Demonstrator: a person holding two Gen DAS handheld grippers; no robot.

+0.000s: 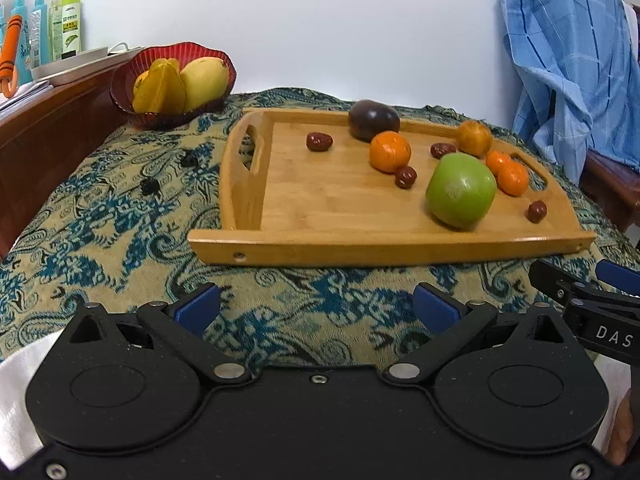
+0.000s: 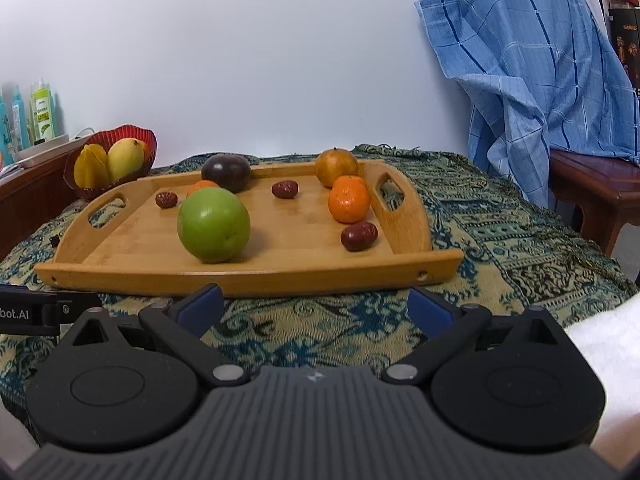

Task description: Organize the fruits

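1. Presently, left wrist view: the left tool [image 1: 316, 308] sits at lower centre of the frame, its blue pads spread wide, nothing between them. It hangs over the patterned cloth [image 1: 100, 216], short of the near rim of the wooden tray [image 1: 360, 252].
2. Same view: the loose fruit lies ahead and to the right of centre. Green apple [image 1: 460, 190] is the nearest large piece, right of the tool's axis. An orange [image 1: 390, 151] and a dark plum-like fruit [image 1: 373, 119] lie beyond it, toward upper centre.
3. Same view: red bowl [image 1: 124, 96] at upper left, off the tray, already holding a mango [image 1: 204, 80] and yellow starfruit. The right tool's tip shows at the right edge.
4. Right wrist view: the right tool [image 2: 316, 308], lower centre, likewise gapes wide and empty, just short of the tray rim.
5. Same view: the green apple lies ahead-left of the axis; a tangerine [image 2: 349, 199] and a red date [image 2: 359, 236] lie ahead-right, close to the right handle.
6. Judgement: the right tool is nearer the date and tangerine; the left tool is nearer the bowl. The apple sits between both. It is round, with no long axis to align.
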